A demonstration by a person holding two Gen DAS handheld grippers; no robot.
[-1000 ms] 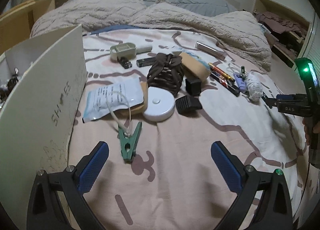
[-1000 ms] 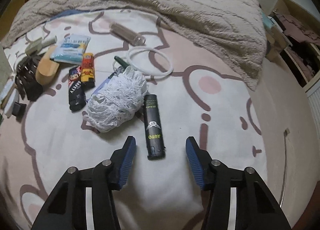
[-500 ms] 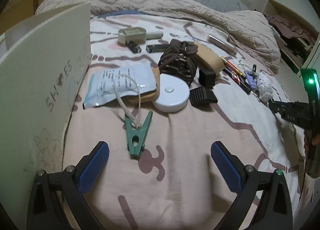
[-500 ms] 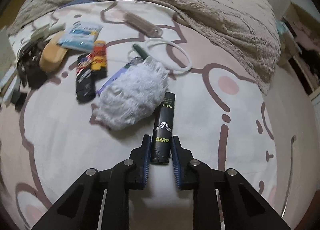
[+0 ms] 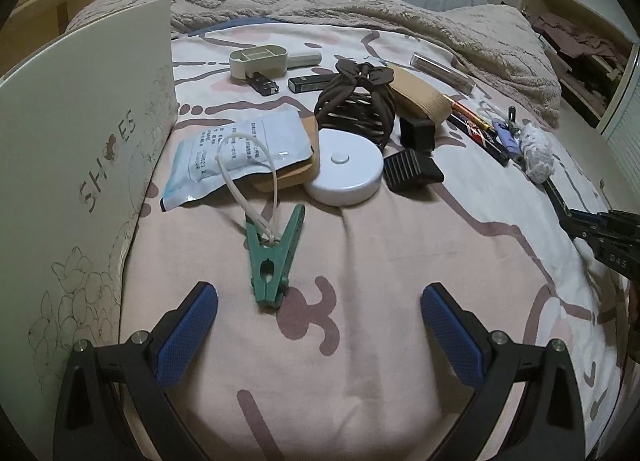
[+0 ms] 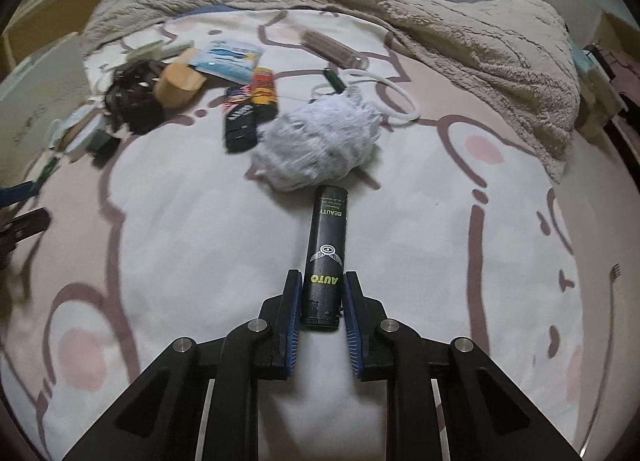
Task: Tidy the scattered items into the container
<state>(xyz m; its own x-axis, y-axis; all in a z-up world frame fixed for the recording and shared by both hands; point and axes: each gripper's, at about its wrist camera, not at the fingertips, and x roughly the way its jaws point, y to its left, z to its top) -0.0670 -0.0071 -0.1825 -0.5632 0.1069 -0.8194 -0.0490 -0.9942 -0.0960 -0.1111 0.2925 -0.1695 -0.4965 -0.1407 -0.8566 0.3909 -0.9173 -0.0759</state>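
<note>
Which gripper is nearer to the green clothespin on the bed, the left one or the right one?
Left. The left gripper is open just before the green clothespin, not touching it. The right gripper is far off to the side, shut on the black tube.

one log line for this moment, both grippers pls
phase: grasp | right gripper: shut on black tube, over bed sheet | left gripper: open, empty, near green clip | shoe box: at left

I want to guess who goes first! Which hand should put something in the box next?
Probably the right. The right gripper is shut on the black tube, ready to carry. The left gripper is open and holds nothing, though the green clip and shoe box are near.
</note>
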